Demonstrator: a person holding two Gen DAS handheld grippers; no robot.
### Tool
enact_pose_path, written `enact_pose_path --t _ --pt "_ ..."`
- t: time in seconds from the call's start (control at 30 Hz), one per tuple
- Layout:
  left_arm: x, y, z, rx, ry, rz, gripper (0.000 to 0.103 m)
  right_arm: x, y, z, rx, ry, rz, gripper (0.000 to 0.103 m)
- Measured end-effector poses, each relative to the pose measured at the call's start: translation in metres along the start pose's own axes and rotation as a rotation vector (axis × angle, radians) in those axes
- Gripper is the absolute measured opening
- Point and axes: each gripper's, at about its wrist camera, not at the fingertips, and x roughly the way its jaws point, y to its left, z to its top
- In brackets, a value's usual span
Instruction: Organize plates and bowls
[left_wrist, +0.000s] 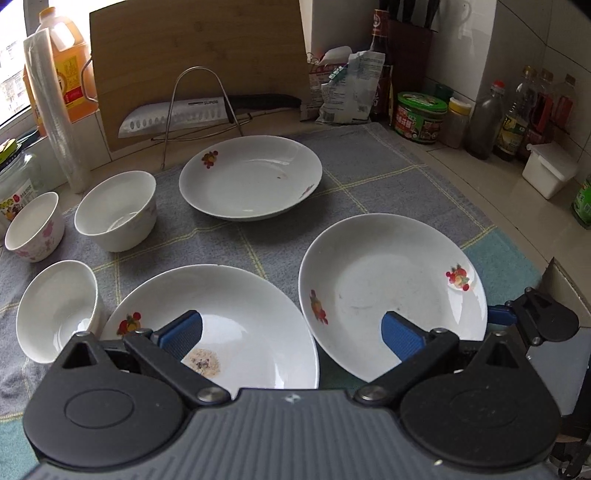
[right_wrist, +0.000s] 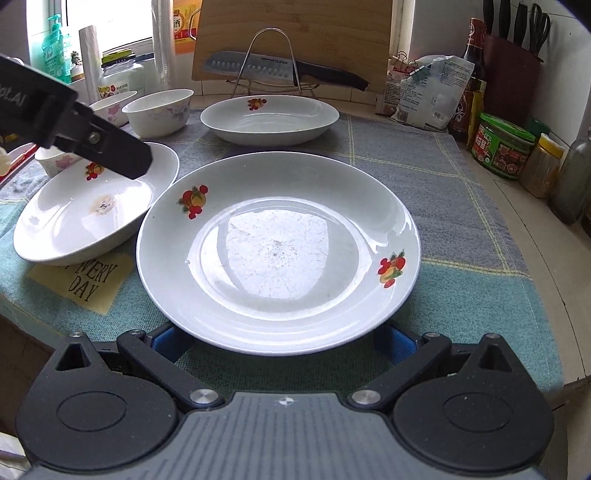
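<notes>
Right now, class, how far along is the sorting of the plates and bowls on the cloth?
Done: nothing is stacked. Three fruit-print plates lie apart: the far plate, the stained plate and the near-right plate. In hand: the right gripper is open at the near-right plate's edge, and the left gripper hovers open, empty. Left: stacking the plates and nesting three bowls.

Three plates are laid on a cloth (right_wrist: 424, 166) spread over the surface: a near plate (right_wrist: 279, 254) at the front, a left plate (right_wrist: 74, 221) just beside it, and a far plate (right_wrist: 269, 118) behind. Three bowls (left_wrist: 114, 210) (left_wrist: 33, 227) (left_wrist: 55, 310) are set along the cloth's left side. Behind the far plate, a knife (right_wrist: 273, 68) is rested on a wire rack (right_wrist: 273, 59) before an upright cutting board (right_wrist: 295, 37). Jars and bottles (right_wrist: 502, 147) are lined along the right.
</notes>
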Motion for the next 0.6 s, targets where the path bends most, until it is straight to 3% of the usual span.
enact_pose_path --t 0.37,0.6 --pt "0.075 -0.036 0.054 0.256 0.081 -0.153 0.102 0.001 0.0 0.0 0.004 -0.001 -0.003 0.103" --pt "0.12 -0.036 0.055 0.273 0.22 -0.245 0.102 0.001 0.001 0.0 0.005 0.0 -0.004 0.103"
